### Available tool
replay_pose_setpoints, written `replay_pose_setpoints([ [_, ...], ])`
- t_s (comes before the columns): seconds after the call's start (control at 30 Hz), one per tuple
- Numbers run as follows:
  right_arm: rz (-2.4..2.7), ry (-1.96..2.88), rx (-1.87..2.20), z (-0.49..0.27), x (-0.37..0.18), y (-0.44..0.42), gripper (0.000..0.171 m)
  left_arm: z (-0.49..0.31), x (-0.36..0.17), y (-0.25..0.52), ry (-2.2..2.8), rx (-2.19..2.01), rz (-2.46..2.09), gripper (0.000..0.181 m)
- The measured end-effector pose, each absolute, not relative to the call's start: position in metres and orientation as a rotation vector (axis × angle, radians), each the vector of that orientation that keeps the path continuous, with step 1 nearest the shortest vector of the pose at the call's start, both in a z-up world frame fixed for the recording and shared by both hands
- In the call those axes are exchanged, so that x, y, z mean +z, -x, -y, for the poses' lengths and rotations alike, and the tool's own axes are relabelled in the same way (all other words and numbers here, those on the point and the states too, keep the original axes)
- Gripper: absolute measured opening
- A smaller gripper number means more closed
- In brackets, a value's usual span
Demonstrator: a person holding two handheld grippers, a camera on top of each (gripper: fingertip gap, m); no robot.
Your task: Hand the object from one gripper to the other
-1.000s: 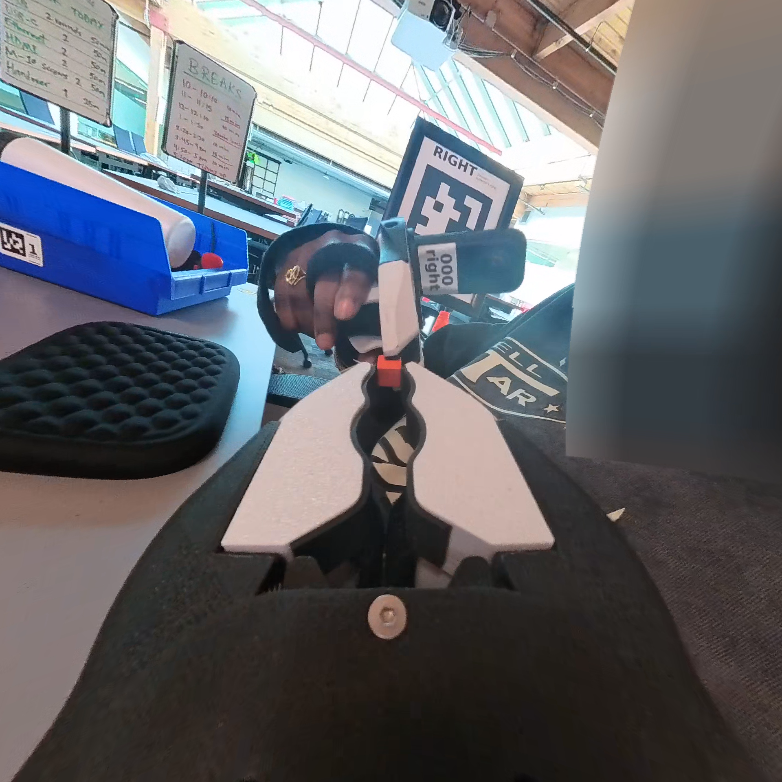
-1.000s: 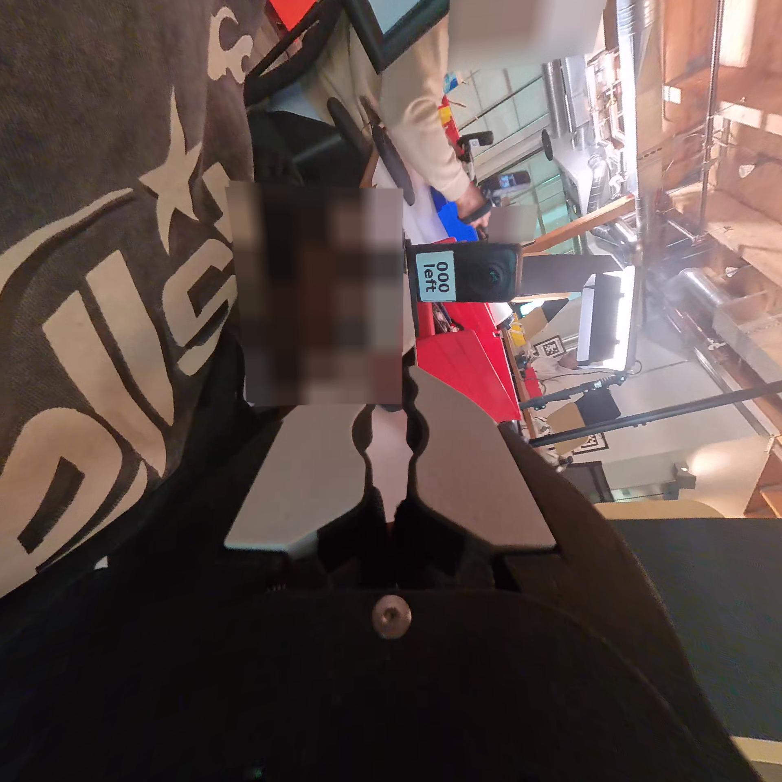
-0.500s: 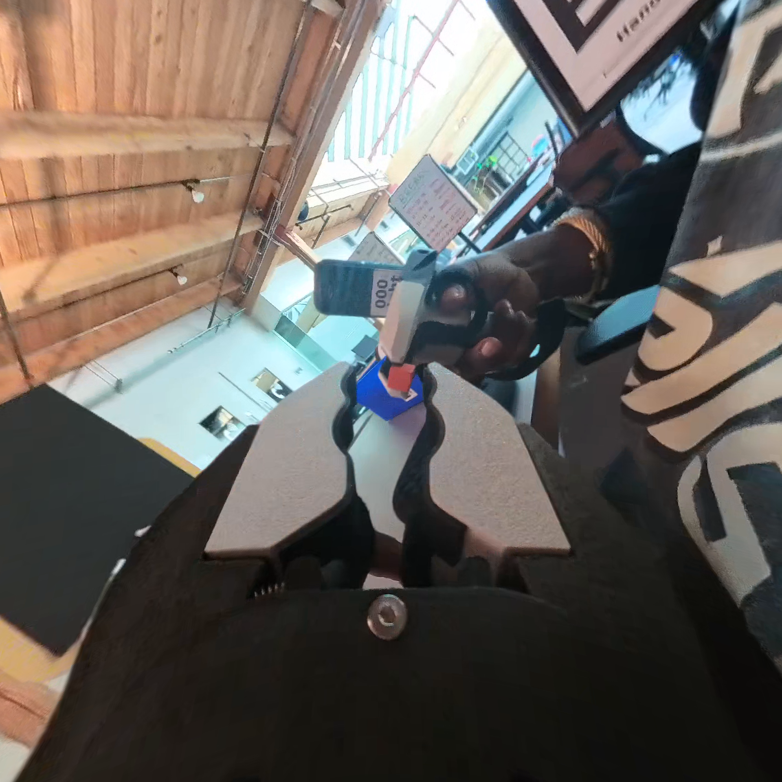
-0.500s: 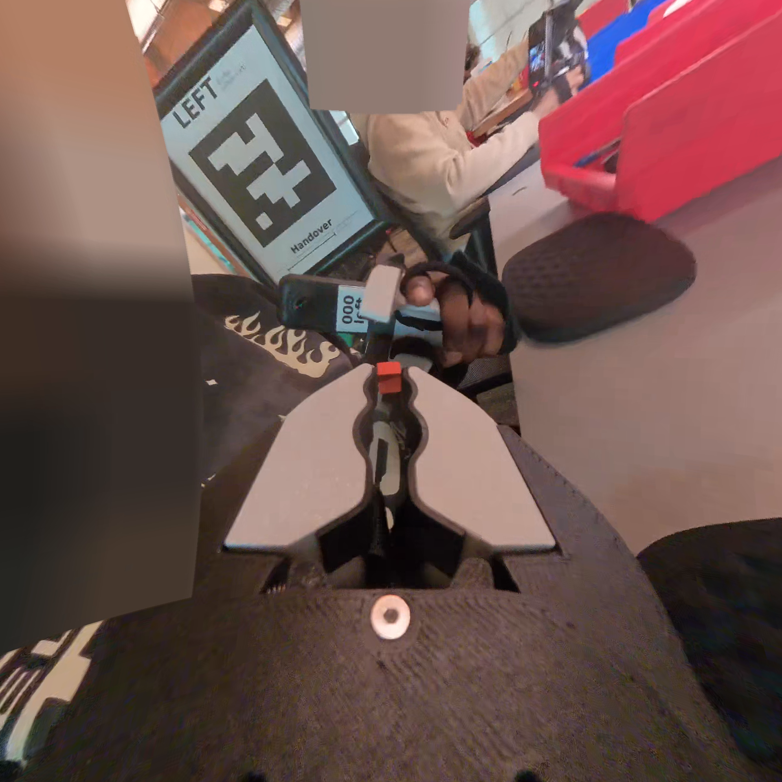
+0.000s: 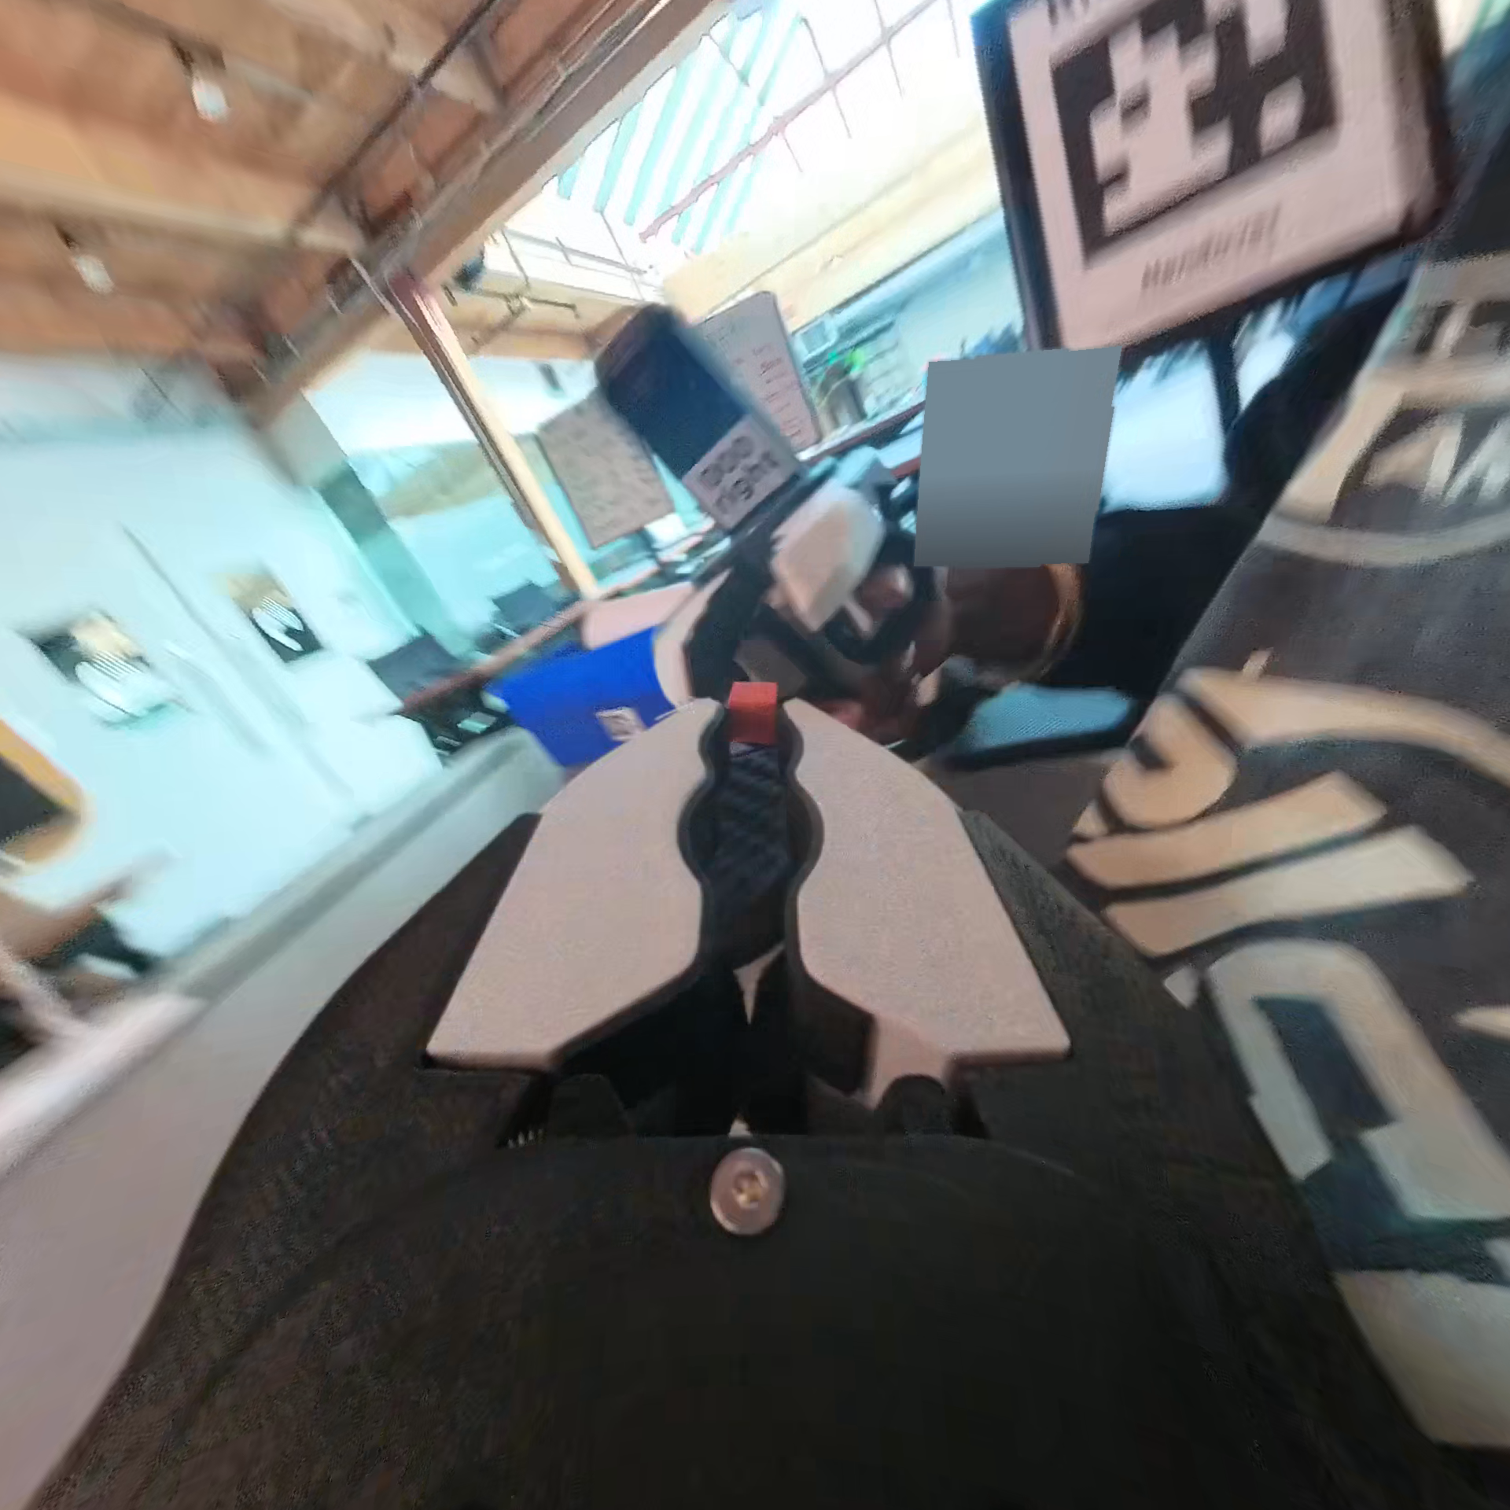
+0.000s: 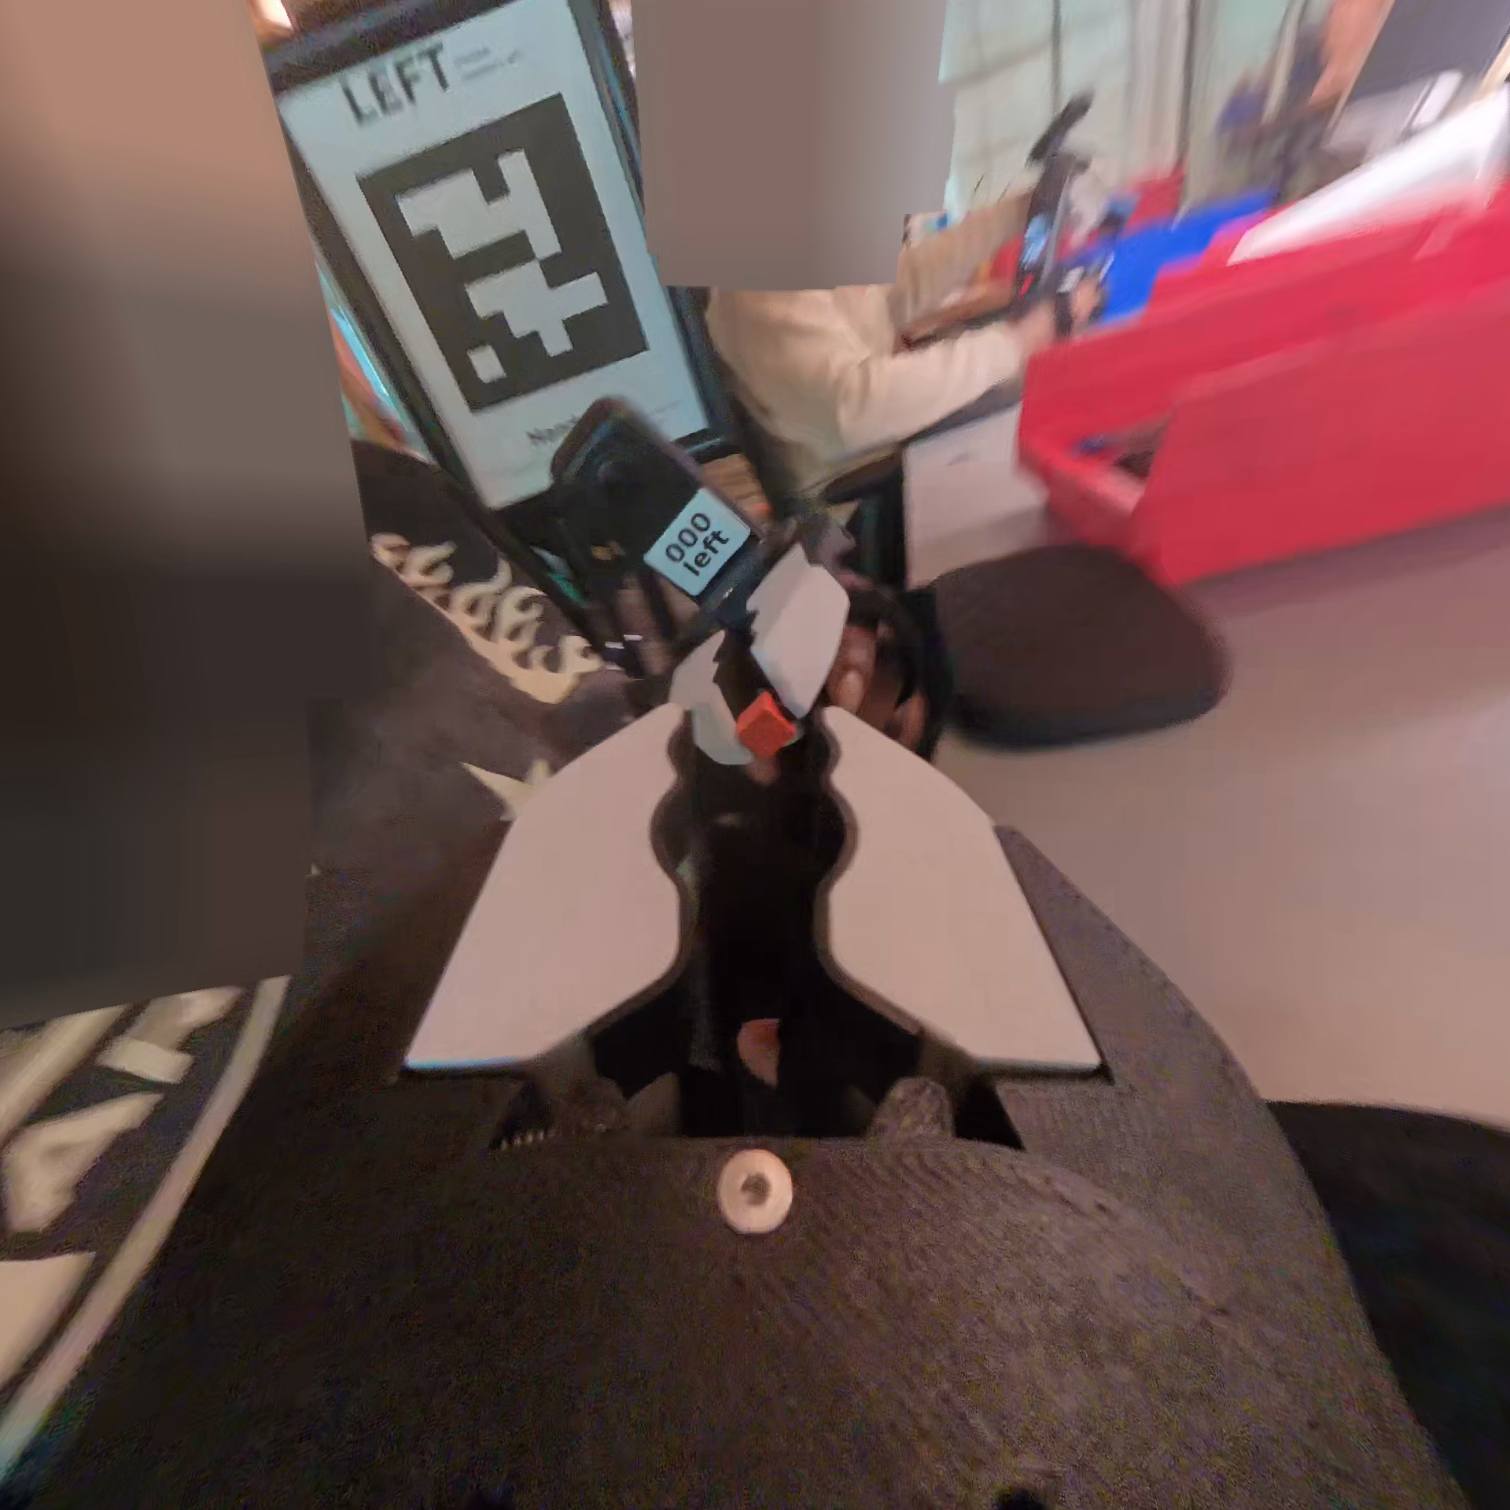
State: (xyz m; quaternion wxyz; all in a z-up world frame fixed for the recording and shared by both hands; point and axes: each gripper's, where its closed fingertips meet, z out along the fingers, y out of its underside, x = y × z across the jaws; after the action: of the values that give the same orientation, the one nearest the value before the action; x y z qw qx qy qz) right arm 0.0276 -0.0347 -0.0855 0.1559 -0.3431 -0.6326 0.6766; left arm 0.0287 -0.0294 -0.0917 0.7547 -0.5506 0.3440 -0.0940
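The left gripper [image 5: 752, 719] is clamped on the small red cube [image 5: 752, 723], which sits pinched at the very tips of its pale fingers [image 5: 621, 882]. In the right wrist view the right gripper [image 6: 752, 715] stands with its fingers apart, the cube between their tips but not gripped by them. Half a second ago it was the other way round: the right gripper pinched the cube and the left one was spread around it. Printed matter is plentiful. A framed board with a black-and-white square marker [image 6: 498, 245] carries a heading and a caption line, and a similar marker board [image 5: 1209, 122] is smeared by motion. Each gripper's camera bears a small pale sticker [image 6: 694, 543] with two short lines of print. Two handwritten whiteboards [image 5: 605, 474] stand far behind, too blurred to read. A blue bin [image 5: 580, 703] has a small tag on its front. The person's dark shirt [image 5: 1307, 817] shows large cream lettering. A black dimpled pad [image 6: 1070, 645] lies on the grey desk [image 6: 1226, 858], near red bins [image 6: 1266, 408].
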Motion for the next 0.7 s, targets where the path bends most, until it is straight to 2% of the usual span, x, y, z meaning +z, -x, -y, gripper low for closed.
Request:
replay_pose_setpoints([
  [0.03,1.787,0.852,1.812,0.033,-0.081,-0.028,0.034,0.029,-0.09,-0.027,1.242,-0.361,-0.679,0.01],
  [0.1,1.751,0.538,1.481,0.034,-0.077,-0.031,0.036,0.033,-0.095,-0.031,1.339,-0.735,-0.597,0.01],
  [0.2,1.726,0.145,0.948,0.04,-0.085,-0.034,0.029,0.04,-0.099,-0.037,1.414,-1.227,-0.479,0.01],
  [0.3,1.741,-0.005,0.668,0.043,-0.096,-0.03,0.029,0.043,-0.094,-0.037,1.379,-1.387,-0.413,0.01],
  [0.43,1.713,-0.021,0.694,0.047,-0.095,-0.029,0.027,0.042,-0.1,-0.041,1.429,-1.388,-0.43,0.01],
  [0.63,1.753,-0.01,0.677,0.048,-0.103,-0.025,0.011,0.045,-0.098,-0.044,1.408,-1.436,-0.434,0.01],
  [0.7,1.769,0.007,0.706,0.049,-0.103,-0.026,0.011,0.046,-0.098,-0.044,1.397,-1.403,-0.46,0.01],
])
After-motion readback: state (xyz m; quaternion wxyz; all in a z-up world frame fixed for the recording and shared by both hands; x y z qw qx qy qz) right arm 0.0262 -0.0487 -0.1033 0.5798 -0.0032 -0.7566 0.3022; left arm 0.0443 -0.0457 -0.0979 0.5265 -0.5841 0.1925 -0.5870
